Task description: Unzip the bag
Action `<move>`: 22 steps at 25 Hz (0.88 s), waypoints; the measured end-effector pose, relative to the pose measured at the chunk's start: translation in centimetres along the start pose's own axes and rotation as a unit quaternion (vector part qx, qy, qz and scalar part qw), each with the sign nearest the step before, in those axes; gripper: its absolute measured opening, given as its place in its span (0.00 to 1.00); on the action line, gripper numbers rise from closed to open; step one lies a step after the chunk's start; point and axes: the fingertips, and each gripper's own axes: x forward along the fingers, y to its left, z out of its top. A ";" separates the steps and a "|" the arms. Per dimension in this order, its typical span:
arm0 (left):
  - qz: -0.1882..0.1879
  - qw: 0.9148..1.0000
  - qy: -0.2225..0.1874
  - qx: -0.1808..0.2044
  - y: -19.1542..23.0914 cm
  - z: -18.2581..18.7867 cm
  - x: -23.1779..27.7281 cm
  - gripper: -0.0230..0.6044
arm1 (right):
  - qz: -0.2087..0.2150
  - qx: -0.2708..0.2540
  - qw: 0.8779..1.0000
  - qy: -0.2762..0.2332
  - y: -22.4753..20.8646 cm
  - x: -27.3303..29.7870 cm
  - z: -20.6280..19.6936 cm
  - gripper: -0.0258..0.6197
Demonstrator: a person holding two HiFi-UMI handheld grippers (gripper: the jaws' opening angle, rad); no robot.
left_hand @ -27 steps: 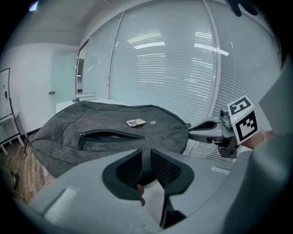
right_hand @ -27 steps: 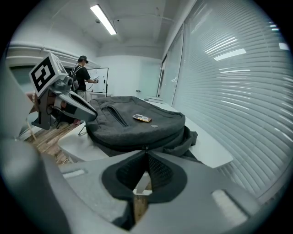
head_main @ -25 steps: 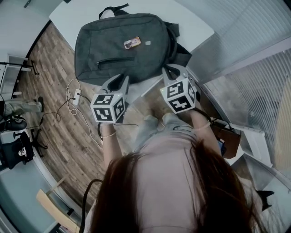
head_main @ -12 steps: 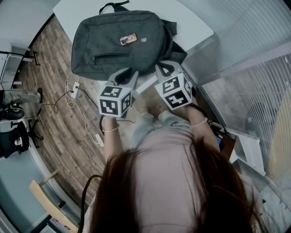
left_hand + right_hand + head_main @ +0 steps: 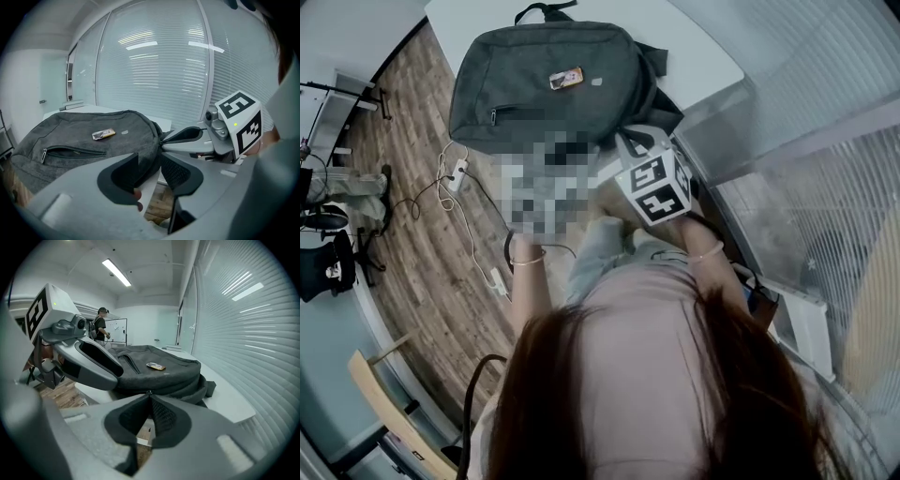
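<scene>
A grey backpack lies flat on the white table, its front pocket zip facing up. My right gripper is at the bag's near right corner. Its jaws are shut, with a small dark zipper pull pinched at the tips. My left gripper is open and its jaws have just been opening. Nothing is between its pads, and the bag's near edge lies just beyond them. In the head view a mosaic patch hides the left gripper. The right gripper shows beside it in the left gripper view.
The table's near edge runs under both grippers. Cables and a power strip lie on the wooden floor to the left, beside an office chair. A glass wall with blinds stands on the right. A person stands far off.
My left gripper has moved up and right toward the bag's near edge, closer to the right gripper. The right gripper has stayed at the bag's corner.
</scene>
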 end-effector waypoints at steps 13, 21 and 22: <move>0.043 0.991 0.070 0.103 -0.3 0.2 3.8 0.25 | 0.018 -0.010 1.000 0.003 0.2 0.2 0.0 0.06; 0.020 0.992 0.066 0.103 -0.4 0.2 3.7 0.21 | 0.024 -0.020 0.999 0.006 -0.2 0.1 0.0 0.06; 0.017 0.993 0.064 0.102 -0.4 0.3 3.7 0.20 | 0.021 -0.024 0.999 0.006 -0.4 0.1 0.1 0.06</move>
